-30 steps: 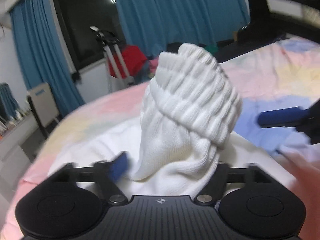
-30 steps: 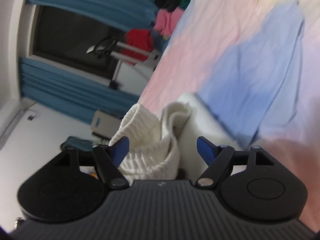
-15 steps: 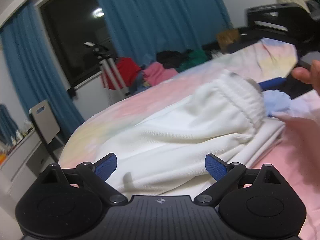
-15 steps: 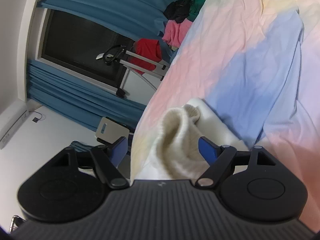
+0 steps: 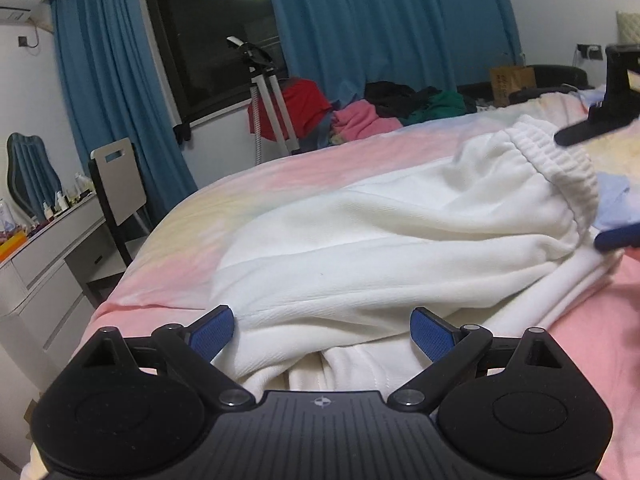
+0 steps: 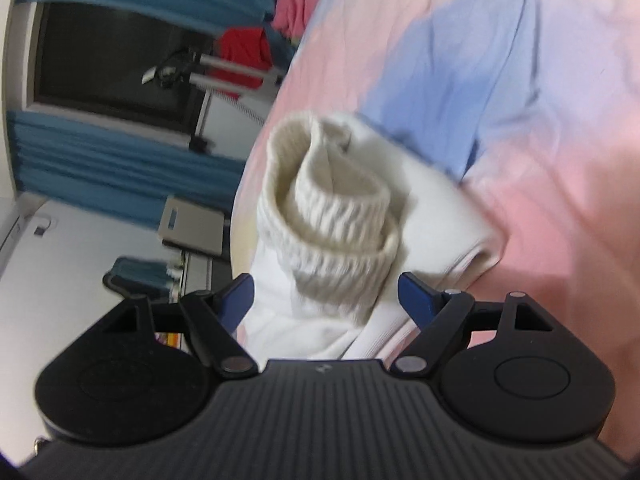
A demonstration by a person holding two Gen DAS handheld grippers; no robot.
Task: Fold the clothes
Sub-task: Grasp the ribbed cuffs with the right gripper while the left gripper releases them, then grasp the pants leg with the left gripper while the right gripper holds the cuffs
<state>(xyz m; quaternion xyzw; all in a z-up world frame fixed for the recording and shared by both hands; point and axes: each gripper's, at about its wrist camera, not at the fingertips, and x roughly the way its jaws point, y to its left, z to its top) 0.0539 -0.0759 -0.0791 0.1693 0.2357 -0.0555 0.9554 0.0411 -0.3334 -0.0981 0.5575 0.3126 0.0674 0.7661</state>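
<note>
Garment: white sweatpants lie folded on the bed, over a pastel pink, yellow and blue sheet.

Left gripper: fingers spread wide, blue pads on either side of the near edge of the fabric, holding nothing. Left pad touches or sits just beside the cloth edge; can't tell which.

Ribbed elastic waistband sits at the far right end of the garment in the left view, bunched and raised off the sheet.

Right gripper: fingers also apart, not clamped. The waistband is curled into a loop between and ahead of its pads, with folded white layers beneath and to the right. Frame is motion-blurred, so contact between pads and cloth is unclear.

In the left view one blue finger tip of the right gripper shows at the right edge, just beside the waistband.

Background: blue curtains, dark window, tripod, pile of red, pink, green and black clothes past the bed, chair and white desk at left.
</note>
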